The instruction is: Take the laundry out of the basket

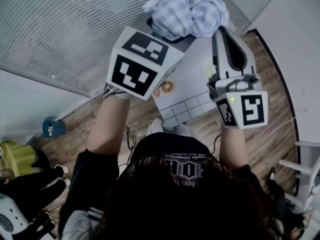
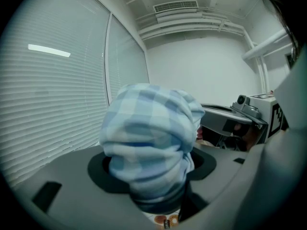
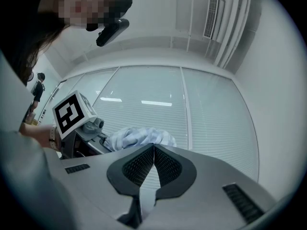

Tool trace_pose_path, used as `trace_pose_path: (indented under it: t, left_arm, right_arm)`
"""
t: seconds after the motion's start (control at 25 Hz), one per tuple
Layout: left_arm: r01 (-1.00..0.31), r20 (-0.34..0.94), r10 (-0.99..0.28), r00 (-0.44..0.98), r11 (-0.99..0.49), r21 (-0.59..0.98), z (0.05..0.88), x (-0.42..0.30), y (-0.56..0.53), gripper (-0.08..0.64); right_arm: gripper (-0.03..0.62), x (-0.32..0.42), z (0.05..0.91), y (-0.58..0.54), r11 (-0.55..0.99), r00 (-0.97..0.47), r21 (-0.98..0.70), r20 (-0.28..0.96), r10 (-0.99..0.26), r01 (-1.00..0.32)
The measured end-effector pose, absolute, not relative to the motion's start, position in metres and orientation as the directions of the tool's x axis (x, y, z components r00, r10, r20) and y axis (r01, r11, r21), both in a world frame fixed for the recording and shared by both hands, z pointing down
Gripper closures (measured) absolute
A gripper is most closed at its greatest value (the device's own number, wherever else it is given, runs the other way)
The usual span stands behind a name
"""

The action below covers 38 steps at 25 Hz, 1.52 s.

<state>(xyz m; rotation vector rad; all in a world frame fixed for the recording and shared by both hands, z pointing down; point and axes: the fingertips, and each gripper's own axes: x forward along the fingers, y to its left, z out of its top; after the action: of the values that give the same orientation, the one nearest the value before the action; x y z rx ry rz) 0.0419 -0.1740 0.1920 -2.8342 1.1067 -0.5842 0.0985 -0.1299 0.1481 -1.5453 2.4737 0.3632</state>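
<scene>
A blue-and-white checked cloth (image 1: pixel 187 9) is bunched in my left gripper (image 1: pixel 165 33), which is shut on it and held high in front of the window blinds. In the left gripper view the cloth (image 2: pixel 151 143) fills the space between the jaws of the left gripper (image 2: pixel 153 169). My right gripper (image 1: pixel 223 33) is raised just right of the cloth, shut with nothing in it. Its ribbed pads (image 3: pixel 144 164) meet at the tip of the right gripper (image 3: pixel 153 148). From there the cloth (image 3: pixel 139 138) shows beyond, to the left. No basket is in view.
Far below lies a white tiled surface (image 1: pixel 187 109) with round orange items (image 1: pixel 167 87) on it, over a wooden floor (image 1: pixel 75 139). Window blinds (image 1: pixel 60 29) fill the left. A blue object (image 1: pixel 52 128) and a yellow-green thing (image 1: pixel 15 156) sit at lower left.
</scene>
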Motion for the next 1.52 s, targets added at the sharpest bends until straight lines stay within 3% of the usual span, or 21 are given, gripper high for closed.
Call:
trace_pose_path:
  t: [0.2, 0.52, 0.76, 1.52]
  left_arm:
    - [-0.651, 0.304, -0.68, 0.668, -0.731, -0.205, 0.182, 0.051, -0.147, 0.27]
    - [-0.694, 0.256, -0.736, 0.627, -0.677, -0.247, 0.146, 0.01, -0.093, 0.27]
    - [-0.73, 0.252, -0.771, 0.585, -0.636, -0.25, 0.158, 0.029, -0.053, 0.27]
    - [-0.779, 0.295, -0.78, 0.552, -0.608, -0.149, 0.182, 0.017, 0.008, 0.27]
  right_arm:
    - [0.565, 0.109, 0.142, -0.102, 0.435, -0.442, 0.102, -0.341, -0.829, -0.895]
    - [0.565, 0.07, 0.114, -0.051, 0.494, -0.501, 0.126, -0.389, -0.773, -0.86]
    - [0.565, 0.091, 0.126, -0.015, 0.546, -0.548, 0.129, -0.394, -0.738, -0.828]
    - [0.565, 0.078, 0.14, 0.034, 0.597, -0.6, 0.114, -0.31, -0.738, -0.794]
